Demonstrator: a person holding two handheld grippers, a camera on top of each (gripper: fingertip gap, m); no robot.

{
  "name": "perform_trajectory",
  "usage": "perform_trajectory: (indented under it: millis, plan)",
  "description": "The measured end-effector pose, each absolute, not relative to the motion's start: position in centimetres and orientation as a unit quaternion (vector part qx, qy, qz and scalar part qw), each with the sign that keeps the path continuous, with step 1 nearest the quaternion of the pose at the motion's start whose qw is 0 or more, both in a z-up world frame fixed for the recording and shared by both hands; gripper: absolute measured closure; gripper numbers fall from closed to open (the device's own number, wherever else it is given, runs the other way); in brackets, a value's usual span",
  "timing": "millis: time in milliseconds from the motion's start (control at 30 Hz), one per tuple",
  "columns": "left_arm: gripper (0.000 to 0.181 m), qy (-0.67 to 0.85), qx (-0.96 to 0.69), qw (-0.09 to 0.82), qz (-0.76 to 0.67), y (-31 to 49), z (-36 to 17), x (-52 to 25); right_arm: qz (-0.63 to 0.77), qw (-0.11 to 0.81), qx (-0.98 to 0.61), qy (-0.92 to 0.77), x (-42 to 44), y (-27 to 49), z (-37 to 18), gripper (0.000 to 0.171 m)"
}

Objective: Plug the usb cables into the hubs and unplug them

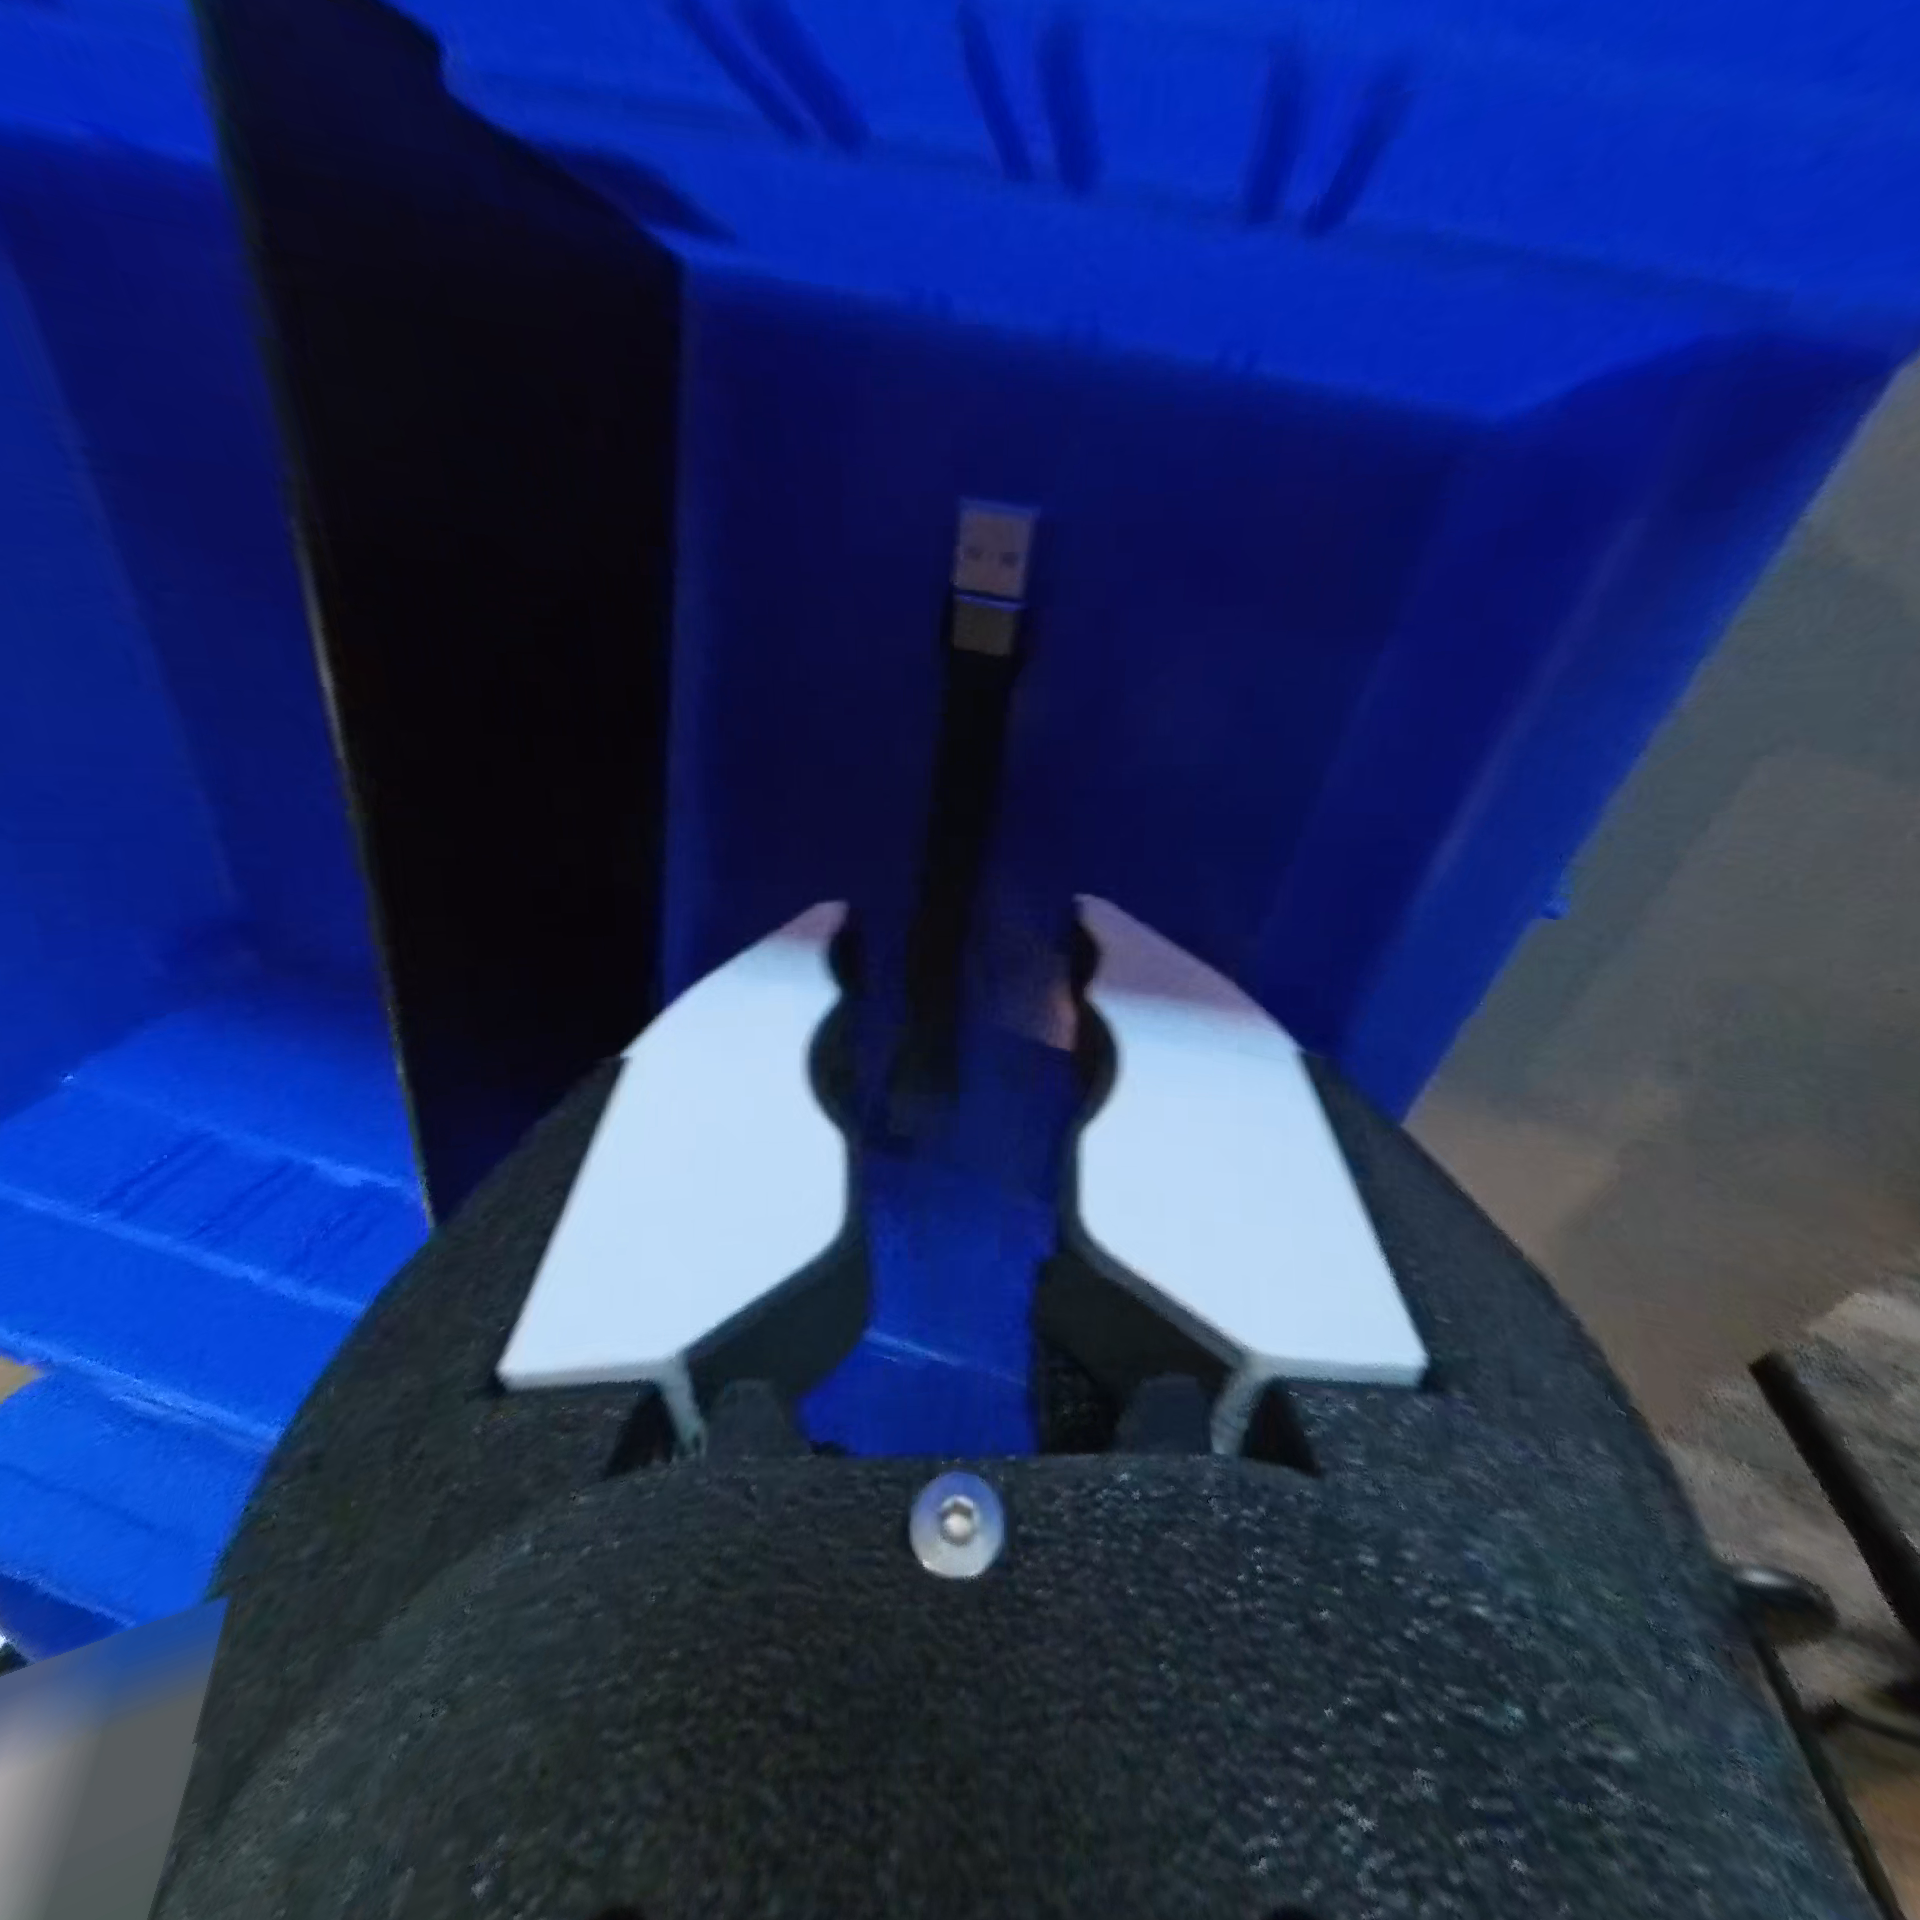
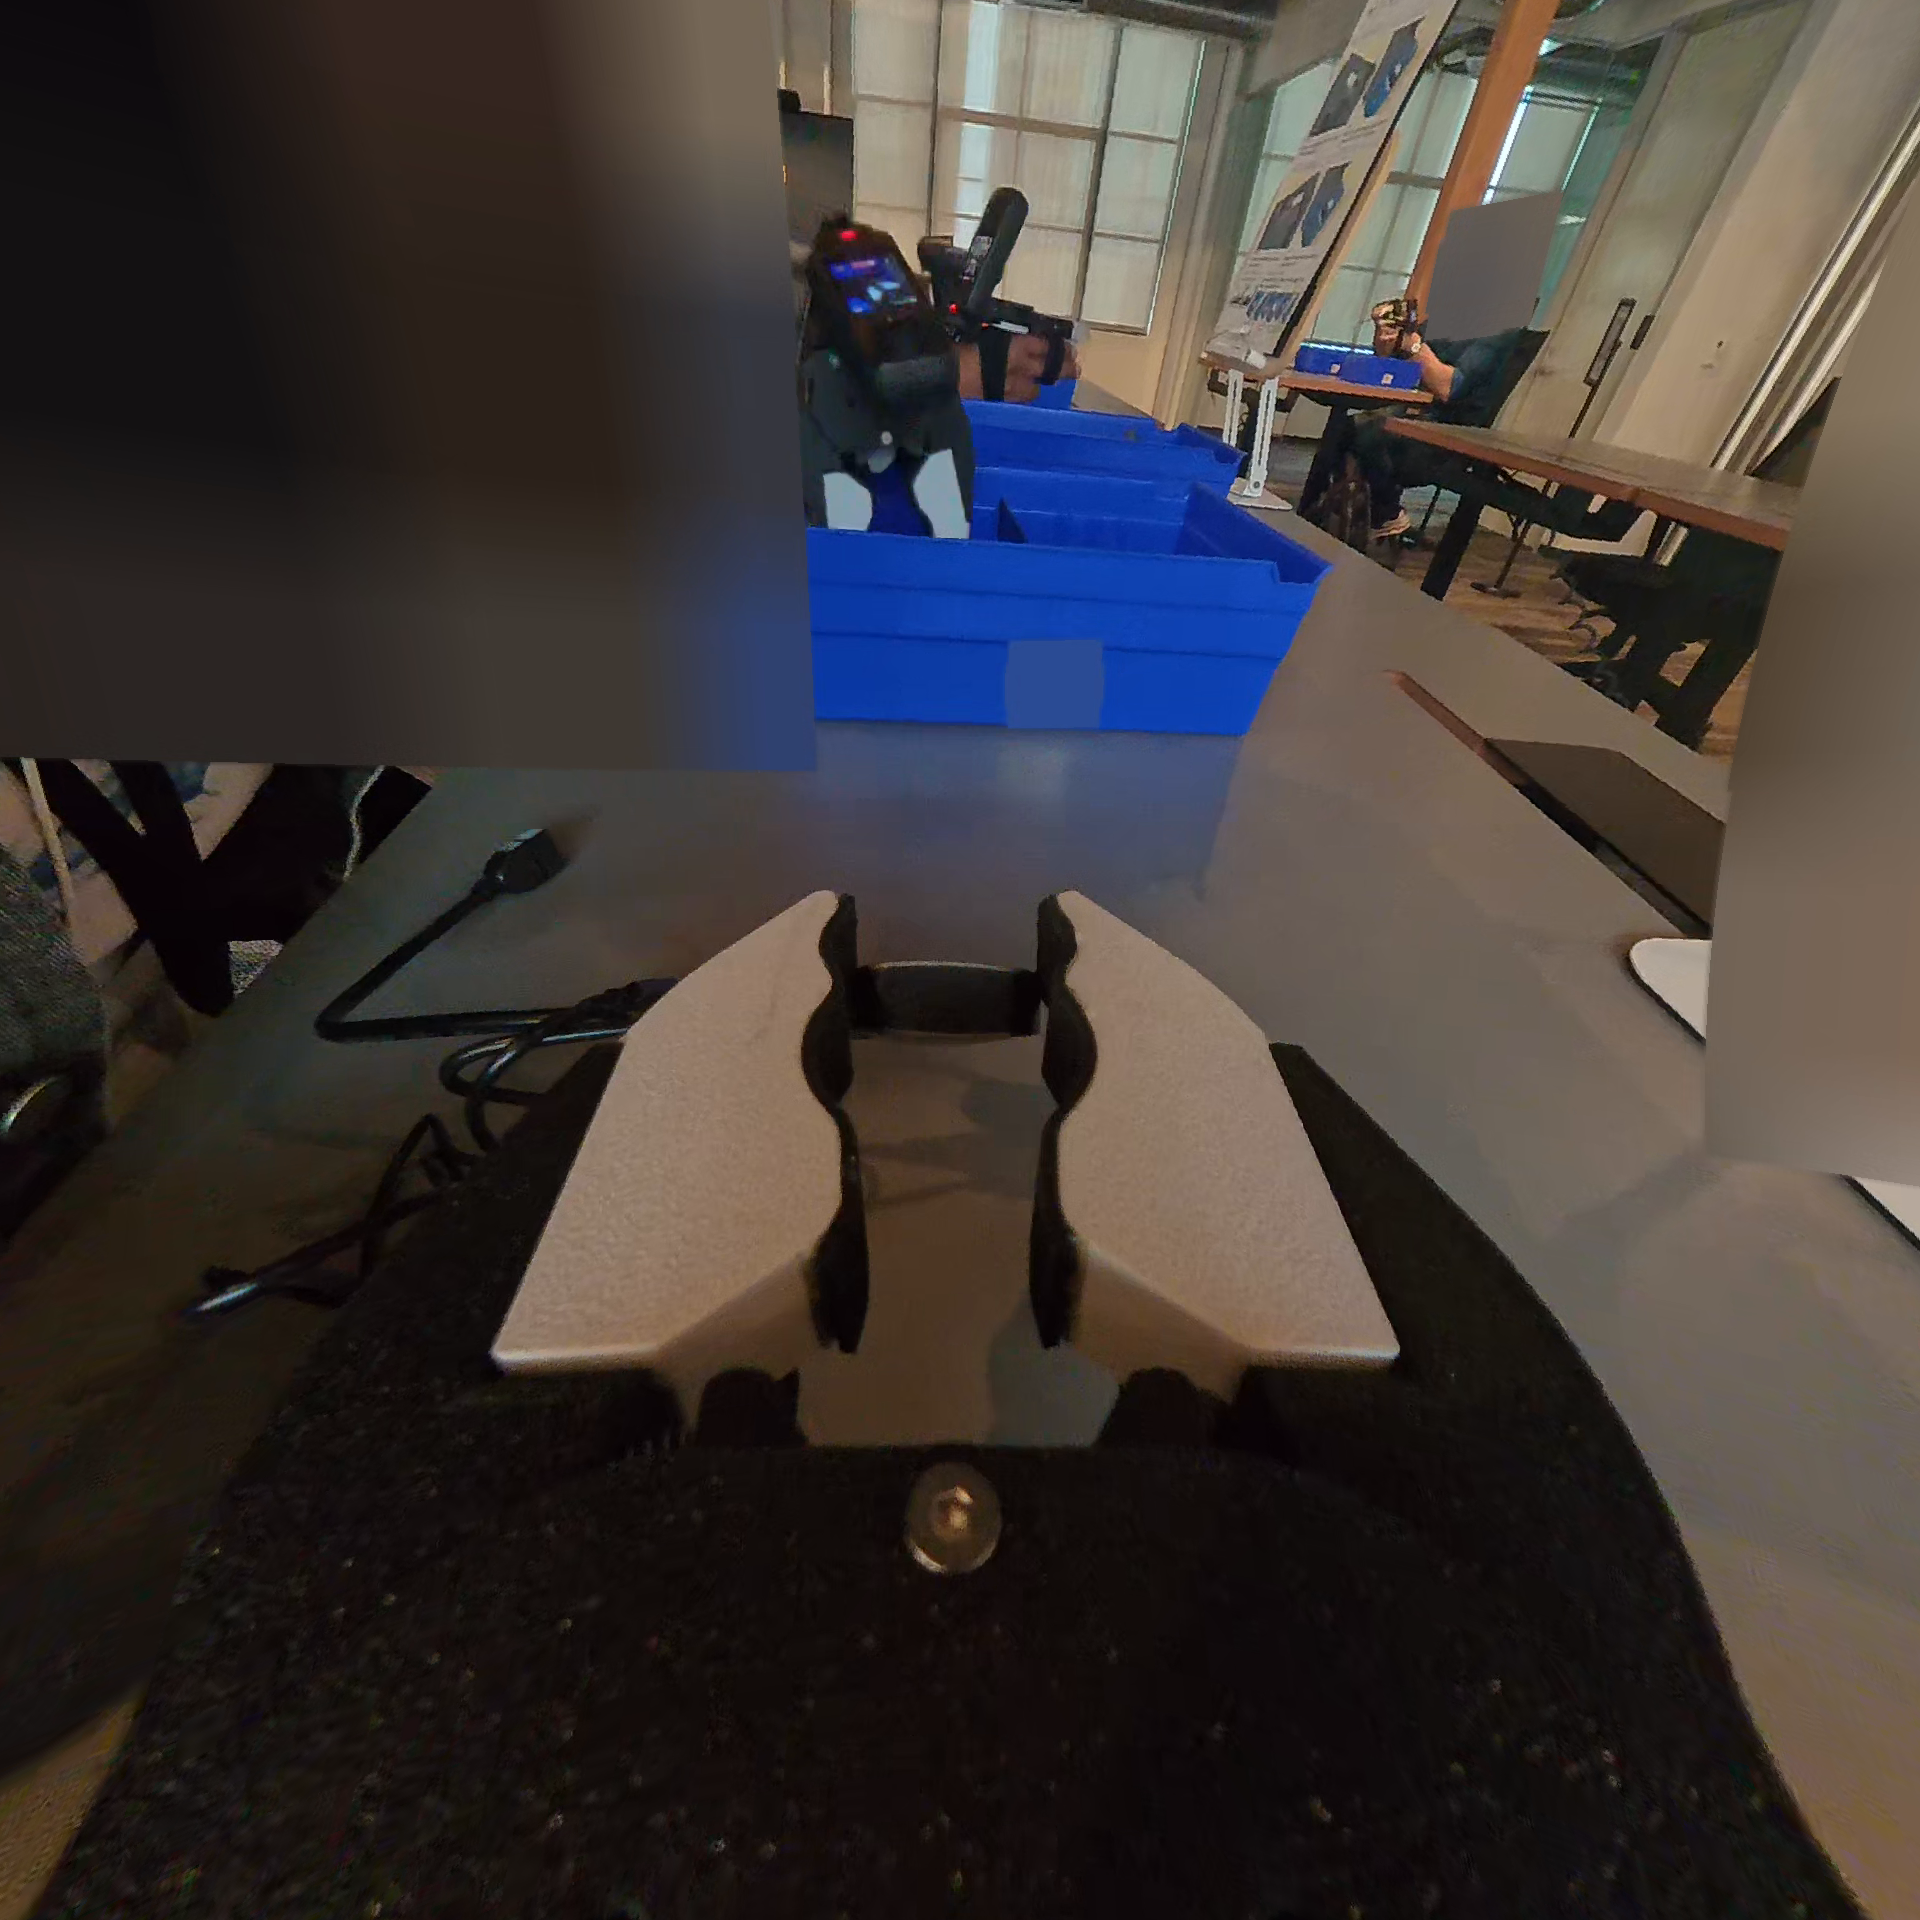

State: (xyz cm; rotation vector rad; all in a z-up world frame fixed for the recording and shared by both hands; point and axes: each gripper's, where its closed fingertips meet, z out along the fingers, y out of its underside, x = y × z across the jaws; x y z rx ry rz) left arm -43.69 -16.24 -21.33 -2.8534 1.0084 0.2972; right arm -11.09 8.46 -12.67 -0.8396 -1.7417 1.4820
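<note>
Up close in the left wrist view, the left gripper [image 1: 961, 935] points into a blue plastic bin [image 1: 1351, 571], its two pale fingers [image 1: 717, 1143] spread apart and gripping nothing. Between and beyond them lies a short usb cable [image 1: 951, 862]: a flat black strip running straight away from the camera, ending in a silver metal plug [image 1: 997, 549] with a small grey collar behind it. It rests on the bin's blue floor, just beside a black divider [image 1: 468, 623] on the left. Grey table surface shows at the right edge. Next, the right wrist view looks low across a grey table [image 2: 1351, 935]. The right gripper [image 2: 948, 940] is clamped on a small dark hub [image 2: 940, 997], held crosswise between the black pads [image 2: 831, 997] near the fingertips. A black cord [image 2: 416, 966] loops on the table to the left. Farther off, the blue bin [image 2: 1039, 644] sits on the table with the left gripper [image 2: 891, 497] dipped into it.
</note>
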Motion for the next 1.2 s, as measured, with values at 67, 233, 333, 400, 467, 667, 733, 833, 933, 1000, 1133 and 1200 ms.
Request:
perform_trajectory:
  millis: [67,233,333,400,467,667,733,833,933,1000,1133,1200]
  plan:
    - [0.128,0.333,-0.938,0.033,0.092,-16.1,-21.9,-43.6,0.57,0.346,-0.323,-0.671,-11.1,8.5,-12.7,0.138]
    - [0.14,0.337,-0.94,0.016,0.061,-15.2,-23.3,-43.1,0.573,0.347,-0.321,-0.669,-11.0,8.5,-12.5,0.138]
    - [0.153,0.322,-0.947,-0.007,0.012,-15.7,-24.0,-42.5,0.576,0.347,-0.32,-0.668,-11.0,8.5,-12.4,0.138]
    - [0.158,0.319,-0.948,-0.008,0.004,-15.6,-24.0,-42.6,0.576,0.347,-0.32,-0.667,-11.0,8.5,-12.4,0.138]
    - [0.17,0.343,-0.939,0.003,0.013,-15.6,-24.0,-42.7,0.577,0.347,-0.32,-0.666,-11.0,8.5,-12.4,0.138]
    - [0.17,0.267,-0.951,0.136,0.076,-15.4,-19.0,-44.4,0.581,0.346,-0.319,-0.664,-11.0,8.3,-12.4,0.138]
    - [0.17,0.237,-0.94,0.221,0.104,-15.5,-15.4,-44.5,0.582,0.346,-0.317,-0.665,-11.0,8.2,-12.4,0.138]
    - [0.17,0.185,-0.91,0.348,0.131,-15.5,-9.8,-44.0,0.583,0.344,-0.317,-0.664,-11.1,8.1,-12.4,0.138]
    - [0.17,0.125,-0.871,0.46,0.119,-14.9,-4.9,-42.6,0.585,0.343,-0.319,-0.662,-11.2,8.1,-12.4,0.138]
    - [0.17,0.092,-0.845,0.519,0.096,-14.1,-2.5,-41.5,0.583,0.342,-0.322,-0.663,-11.3,8.1,-12.5,0.138]
    - [0.17,0.074,-0.801,0.594,0.015,-11.8,-0.2,-37.9,0.584,0.339,-0.335,-0.657,-11.5,8.4,-12.8,0.139]
    - [0.17,0.074,-0.776,0.626,-0.008,-10.4,0.7,-36.2,0.582,0.342,-0.341,-0.654,-11.6,8.5,-12.8,0.139]
